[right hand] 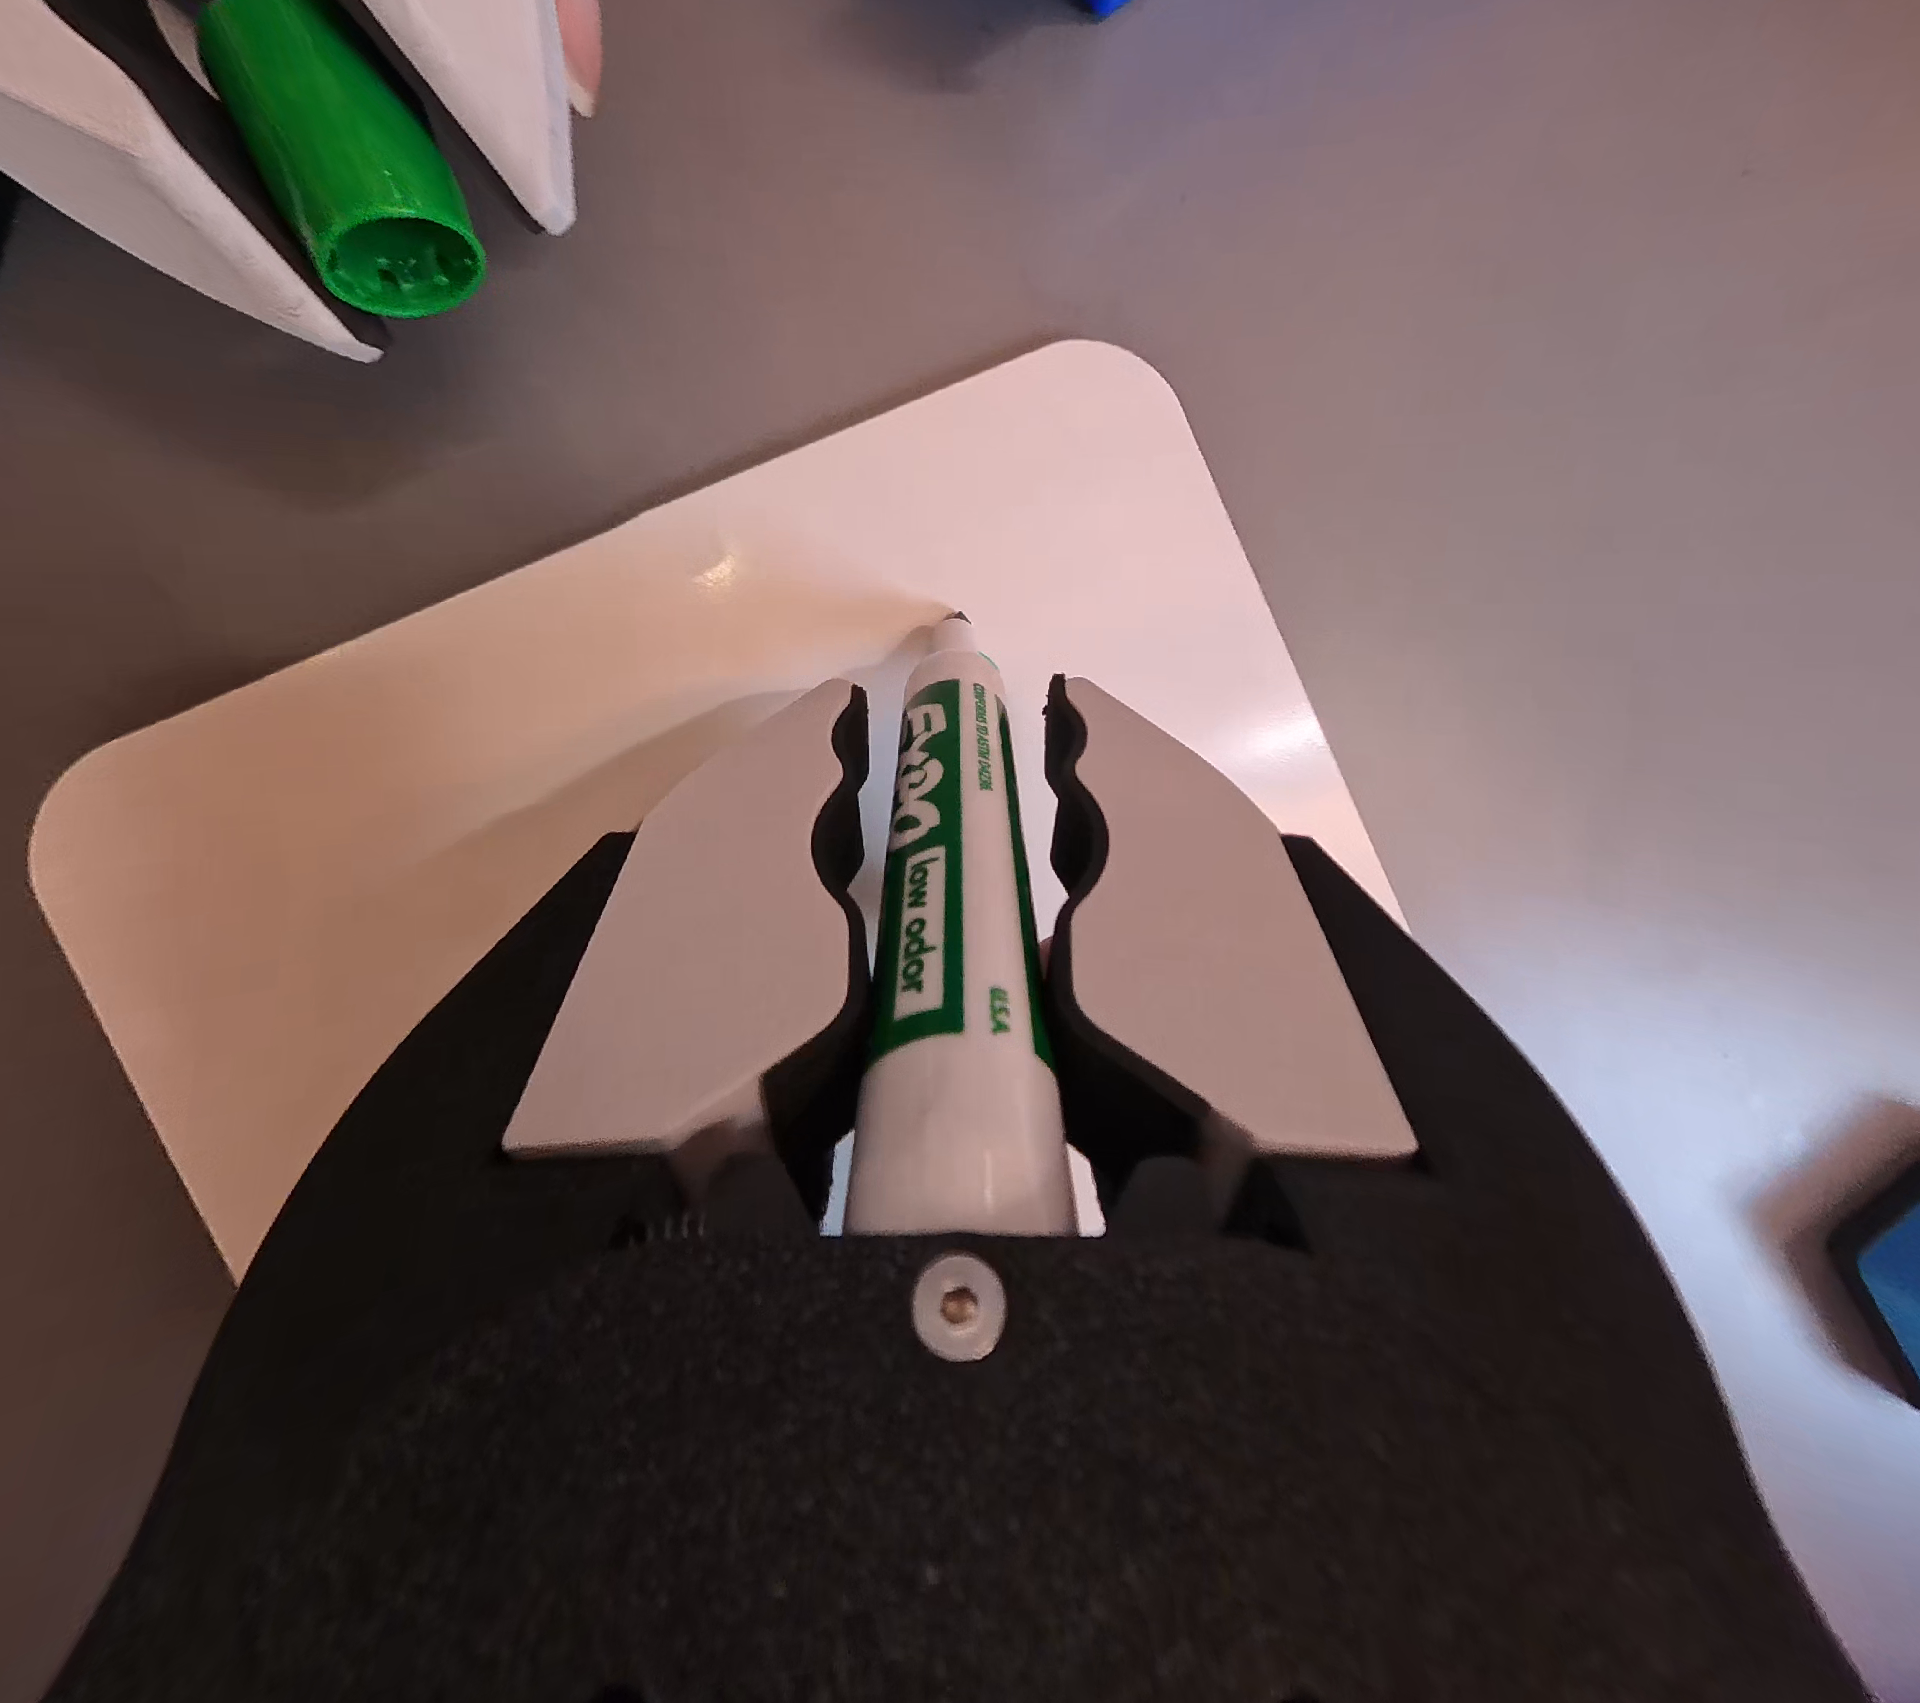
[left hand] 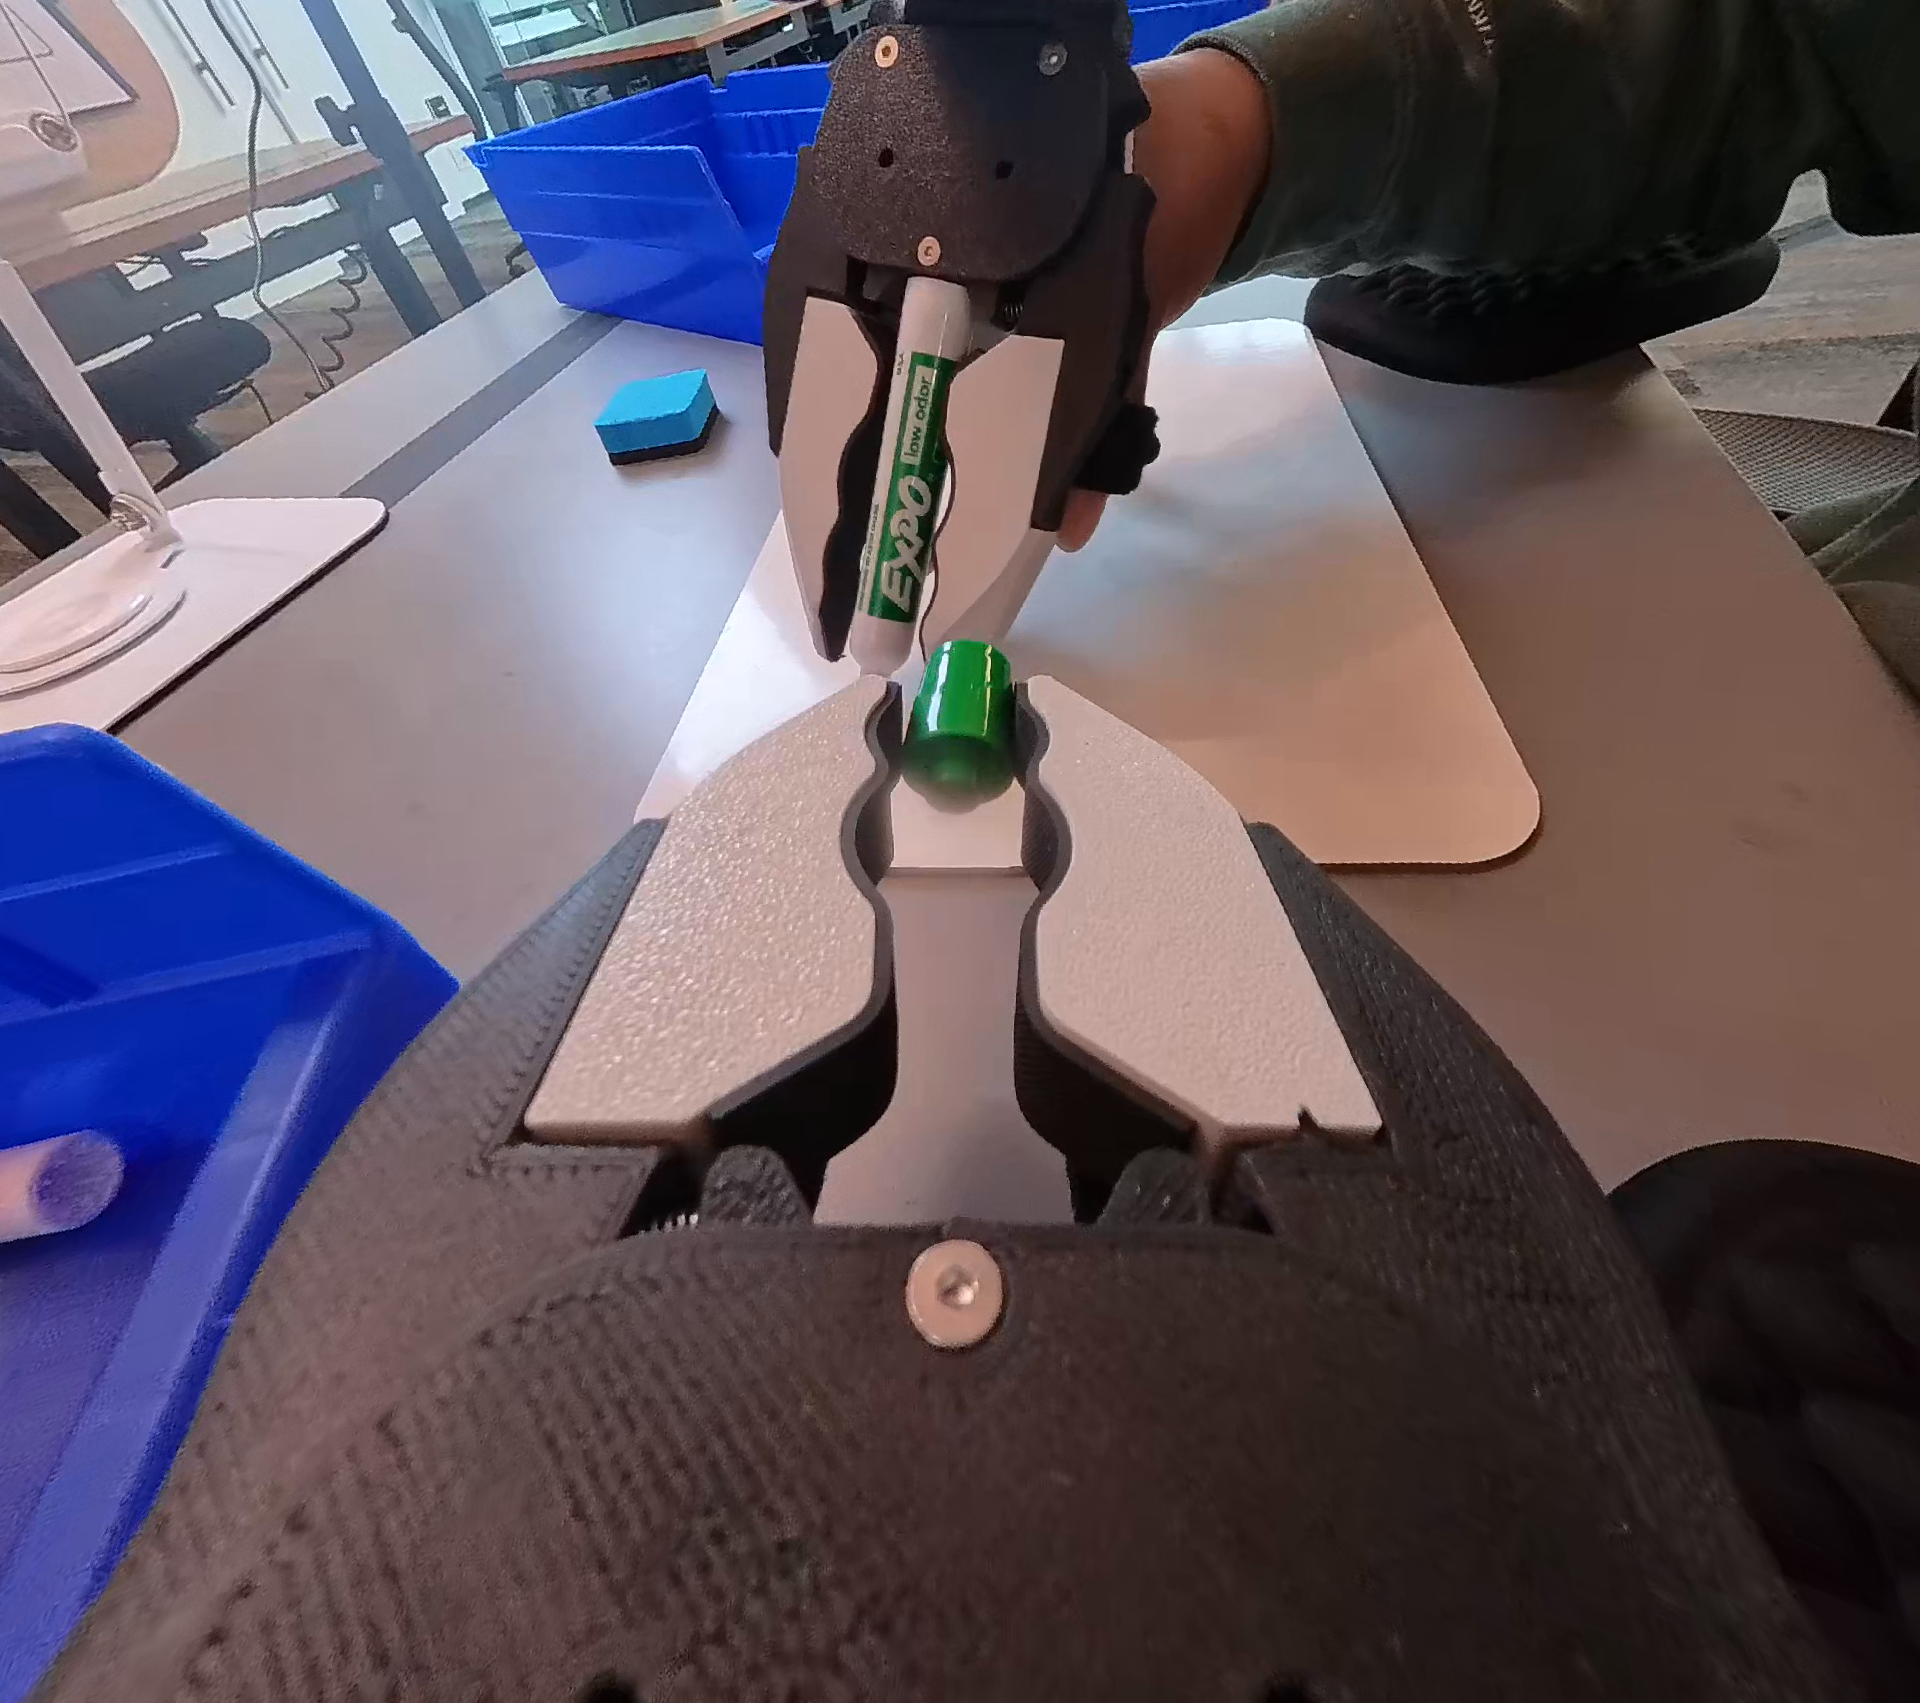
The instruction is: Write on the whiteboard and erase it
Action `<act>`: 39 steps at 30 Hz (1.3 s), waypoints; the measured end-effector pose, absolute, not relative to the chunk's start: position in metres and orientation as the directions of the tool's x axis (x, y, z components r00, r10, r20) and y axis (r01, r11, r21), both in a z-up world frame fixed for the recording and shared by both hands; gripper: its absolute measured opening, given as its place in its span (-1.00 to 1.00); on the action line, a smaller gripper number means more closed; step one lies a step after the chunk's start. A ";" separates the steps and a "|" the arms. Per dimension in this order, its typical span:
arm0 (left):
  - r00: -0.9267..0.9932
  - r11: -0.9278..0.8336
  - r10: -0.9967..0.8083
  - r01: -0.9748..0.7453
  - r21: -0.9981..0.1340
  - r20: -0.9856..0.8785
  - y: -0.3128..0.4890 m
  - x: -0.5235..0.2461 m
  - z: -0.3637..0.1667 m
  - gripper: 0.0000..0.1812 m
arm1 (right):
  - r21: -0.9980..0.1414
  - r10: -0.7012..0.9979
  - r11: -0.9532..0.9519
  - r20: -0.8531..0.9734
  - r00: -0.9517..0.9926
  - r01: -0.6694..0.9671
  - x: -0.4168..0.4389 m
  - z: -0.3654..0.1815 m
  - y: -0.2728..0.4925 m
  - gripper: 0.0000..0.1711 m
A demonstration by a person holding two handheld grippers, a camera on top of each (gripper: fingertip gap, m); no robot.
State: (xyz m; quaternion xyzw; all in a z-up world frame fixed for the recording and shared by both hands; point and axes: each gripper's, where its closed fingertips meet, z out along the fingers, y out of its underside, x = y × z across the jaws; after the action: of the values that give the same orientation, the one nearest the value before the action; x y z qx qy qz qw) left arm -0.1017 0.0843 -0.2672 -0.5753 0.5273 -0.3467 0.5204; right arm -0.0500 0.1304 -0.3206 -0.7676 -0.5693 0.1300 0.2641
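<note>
Grey tabletop [right hand: 1455,303] under everything, and on it the white whiteboard [right hand: 312,874], where the green marker [right hand: 951,905] clamped in the right gripper [right hand: 956,697] has its tip down on the board just ahead of the claw's fingertips. Only the left wrist view shows the eraser [left hand: 657,415] lying beyond and to the side of that claw, near a blue bin [left hand: 644,199]. Left gripper [left hand: 956,697] is pinched shut on the green cap [left hand: 956,723] at its fingertips, close beside the marker's lower end.
</note>
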 end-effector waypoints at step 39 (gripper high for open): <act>0.195 0.102 -0.968 -0.262 -0.960 -0.157 0.084 -0.100 -0.270 -0.78 | -0.501 0.970 -0.151 0.091 0.225 0.852 -0.035 -0.320 0.070 -0.61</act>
State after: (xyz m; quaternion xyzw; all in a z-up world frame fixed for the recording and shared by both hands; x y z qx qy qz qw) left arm -0.1000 0.0836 -0.2696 -0.5760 0.5341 -0.3422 0.5156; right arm -0.0352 0.0697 -0.3204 -0.7478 -0.6093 0.1274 0.2310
